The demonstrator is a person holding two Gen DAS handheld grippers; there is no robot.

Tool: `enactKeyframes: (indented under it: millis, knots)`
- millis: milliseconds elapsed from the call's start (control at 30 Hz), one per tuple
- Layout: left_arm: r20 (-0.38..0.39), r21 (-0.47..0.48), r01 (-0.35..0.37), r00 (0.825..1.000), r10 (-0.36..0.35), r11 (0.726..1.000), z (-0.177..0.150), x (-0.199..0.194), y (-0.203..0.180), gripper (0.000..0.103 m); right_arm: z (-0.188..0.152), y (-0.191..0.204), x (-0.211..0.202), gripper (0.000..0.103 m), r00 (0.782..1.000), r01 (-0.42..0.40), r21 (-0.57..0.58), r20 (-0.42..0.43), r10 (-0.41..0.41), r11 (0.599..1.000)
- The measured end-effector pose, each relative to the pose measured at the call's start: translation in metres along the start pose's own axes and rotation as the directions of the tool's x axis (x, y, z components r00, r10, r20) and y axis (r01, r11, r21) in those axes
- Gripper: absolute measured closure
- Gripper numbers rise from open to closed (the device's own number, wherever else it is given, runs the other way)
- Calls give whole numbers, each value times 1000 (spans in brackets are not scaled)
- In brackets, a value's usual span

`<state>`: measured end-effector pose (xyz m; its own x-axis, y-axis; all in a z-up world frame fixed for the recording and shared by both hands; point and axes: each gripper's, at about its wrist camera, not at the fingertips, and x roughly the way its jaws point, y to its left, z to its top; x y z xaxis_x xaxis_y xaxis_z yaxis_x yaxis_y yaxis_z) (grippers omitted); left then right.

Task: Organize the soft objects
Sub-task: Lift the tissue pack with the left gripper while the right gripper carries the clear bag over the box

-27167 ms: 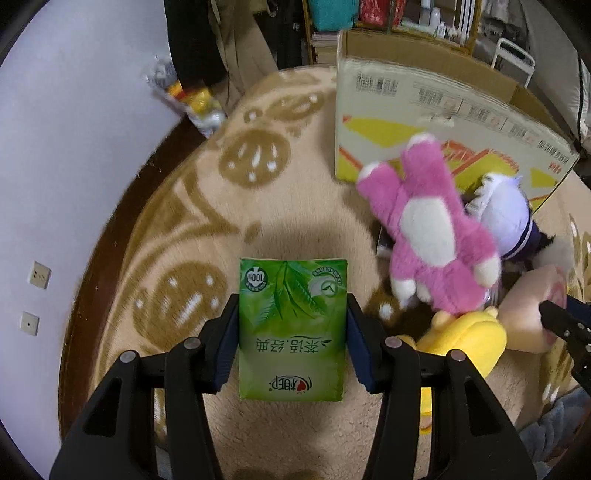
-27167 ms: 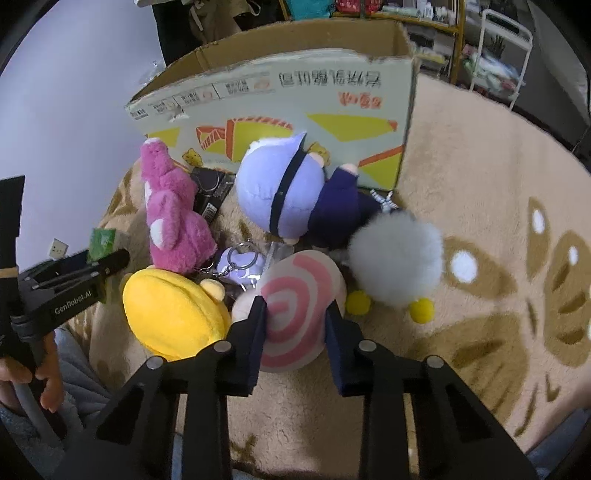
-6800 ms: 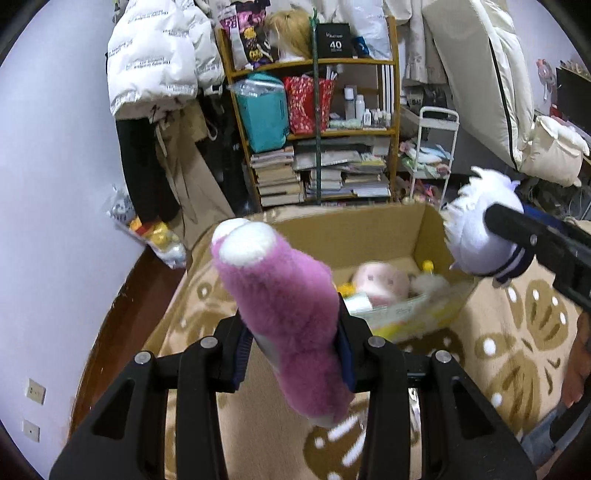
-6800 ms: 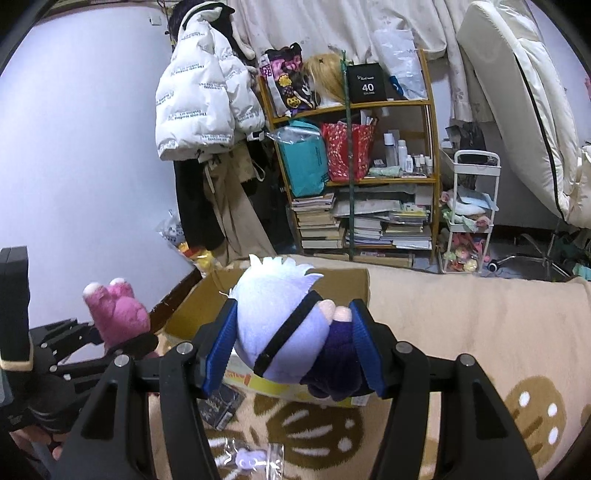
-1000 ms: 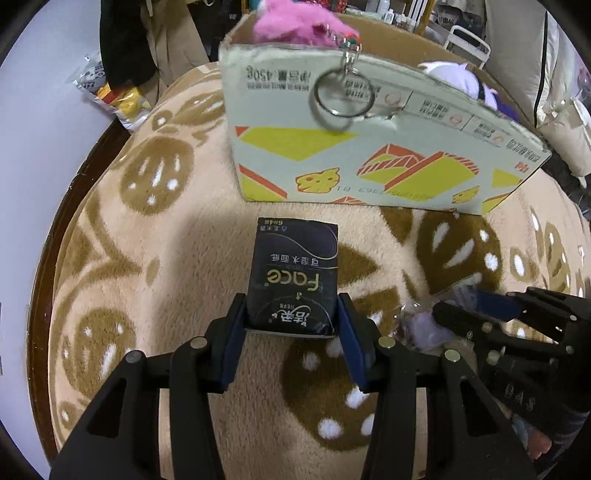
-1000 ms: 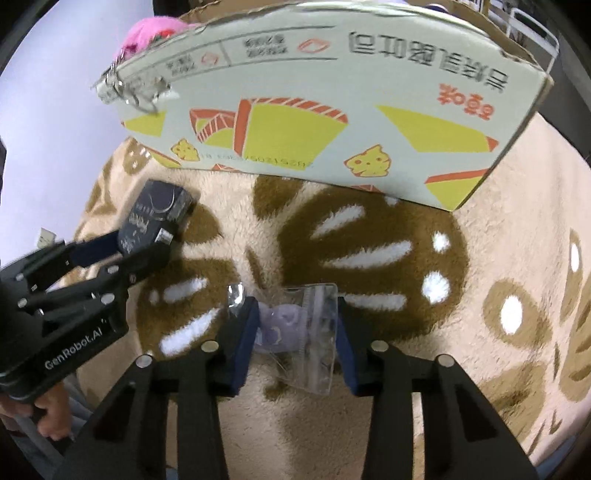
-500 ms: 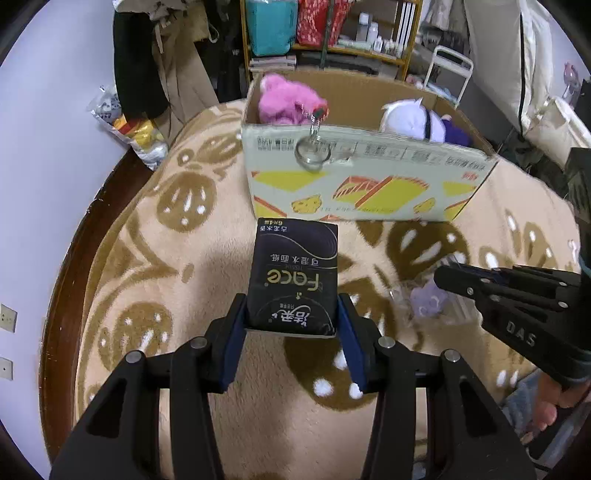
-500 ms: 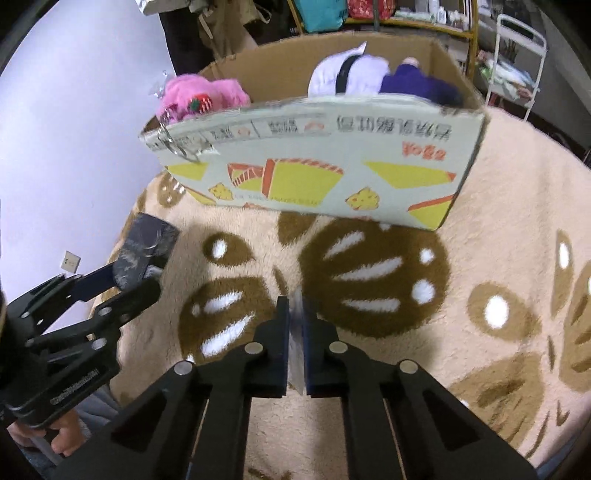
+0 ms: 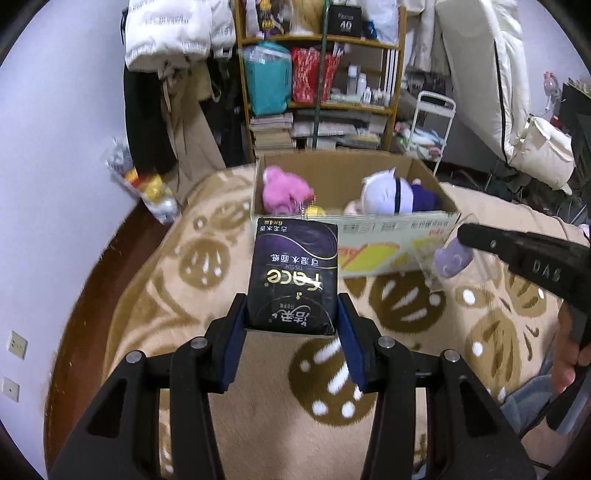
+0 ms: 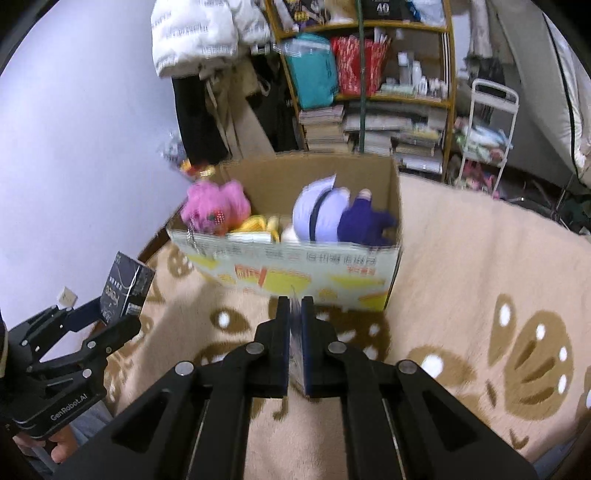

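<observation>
While both grippers hang above the rug, the scene reads as follows:

Left gripper (image 9: pixel 292 325): clenched on a dark tissue pack (image 9: pixel 293 275), its blue pads pressed against the pack's two sides; the pack is lifted clear of the rug, its far end overlapping the box's near wall in the left wrist view; the same pack shows at the left edge of the right wrist view (image 10: pixel 125 290)

Right gripper (image 10: pixel 294 321): jaws nearly together, pinching the edge of a clear bag; from the left wrist view the bag (image 9: pixel 452 258) hangs from the gripper tip with a small lilac toy inside, in front of the box's near right corner

Box (image 10: pixel 295 266): open cardboard carton standing on the rug, ahead of both grippers; printed near wall faces the cameras

Inside the box: pink plush (image 10: pixel 216 205) at the left; white-haired doll (image 10: pixel 332 218) in purple at the right; something yellow (image 10: pixel 258 223) between them

Rug (image 10: pixel 480 295): beige pile with brown and white markings

Backdrop: shelf (image 10: pixel 369 55) crowded with bags, books and bottles; white jacket (image 10: pixel 199 33) hanging beside it
</observation>
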<state>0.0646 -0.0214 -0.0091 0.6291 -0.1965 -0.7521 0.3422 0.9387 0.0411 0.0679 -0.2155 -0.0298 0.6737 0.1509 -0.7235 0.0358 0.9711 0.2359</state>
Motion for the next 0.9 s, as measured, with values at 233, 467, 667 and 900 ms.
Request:
enactKeyframes:
  millis: [233, 467, 667, 900]
  knots:
    - [90, 51, -25, 996, 20, 998, 23, -11, -6, 57, 32, 6, -22, 97, 990, 7, -43, 142, -1, 999]
    - [169, 73, -41, 985, 28, 996, 58, -12, -7, 57, 66, 5, -27, 97, 978, -5, -46, 208, 14, 999]
    - [207, 67, -50, 978, 35, 997, 88, -5, -1, 57, 92, 6, -29, 97, 972, 16, -65, 236, 0, 998]
    - [224, 83, -55, 974, 35, 995, 109, 10, -3, 57, 114, 13, -19, 97, 963, 12, -99, 268, 15, 995]
